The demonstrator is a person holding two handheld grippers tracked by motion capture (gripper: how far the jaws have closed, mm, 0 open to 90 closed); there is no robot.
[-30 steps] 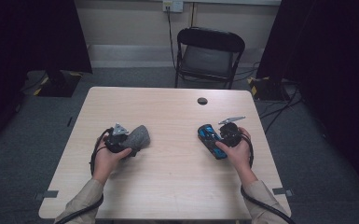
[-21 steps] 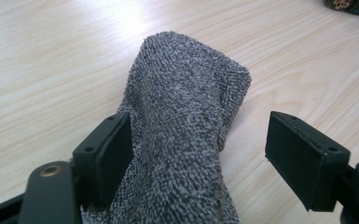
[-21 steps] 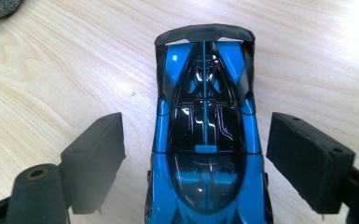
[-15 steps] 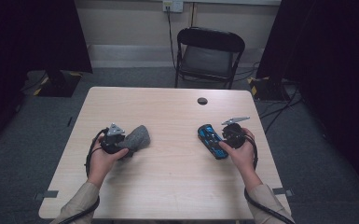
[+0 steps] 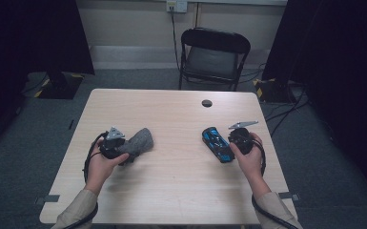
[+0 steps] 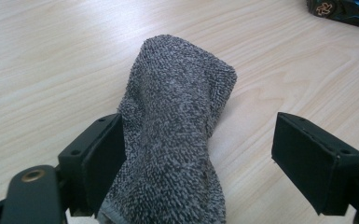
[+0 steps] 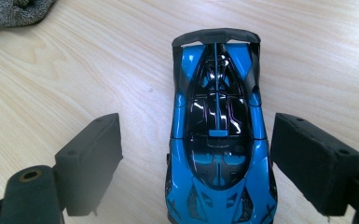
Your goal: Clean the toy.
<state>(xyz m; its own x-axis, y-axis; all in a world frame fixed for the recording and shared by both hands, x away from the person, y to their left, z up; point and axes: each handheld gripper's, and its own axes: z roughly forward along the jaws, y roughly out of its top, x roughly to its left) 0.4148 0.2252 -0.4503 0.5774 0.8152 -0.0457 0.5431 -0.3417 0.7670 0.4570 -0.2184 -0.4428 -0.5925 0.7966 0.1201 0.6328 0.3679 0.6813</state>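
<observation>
From the high view, the person's forearms come in from the bottom of the frame onto a pale wooden counter (image 5: 181,191). The left tool (image 5: 132,149) sits at centre left of that frame with a grey towel (image 5: 140,141) rolled in front of it; the right tool (image 5: 225,149) sits at centre right beside a blue toy car (image 5: 217,144). That view also takes in a small dark round disc (image 5: 207,103) toward the far edge of the counter and a black folding chair (image 5: 213,55) behind it at top centre, which the tool views leave out.

The left gripper view brings the grey towel (image 6: 177,135) close: a looped terry roll running up the middle of the frame, its near end between the jaws. The left tool (image 6: 200,154) has just been opening; the left-hand jaw lies against the cloth, while the right-hand jaw stands clear with bare wood between it and the towel. The car's end peeks in at the upper right corner.

The right gripper view shows the blue toy car (image 7: 219,140) lengthwise at centre, black canopy and rear wing pointing to the top of the frame. The right tool (image 7: 196,158) has its jaws apart, one on each side of the car, neither pressing on it. The towel's edge shows at the upper left corner.
</observation>
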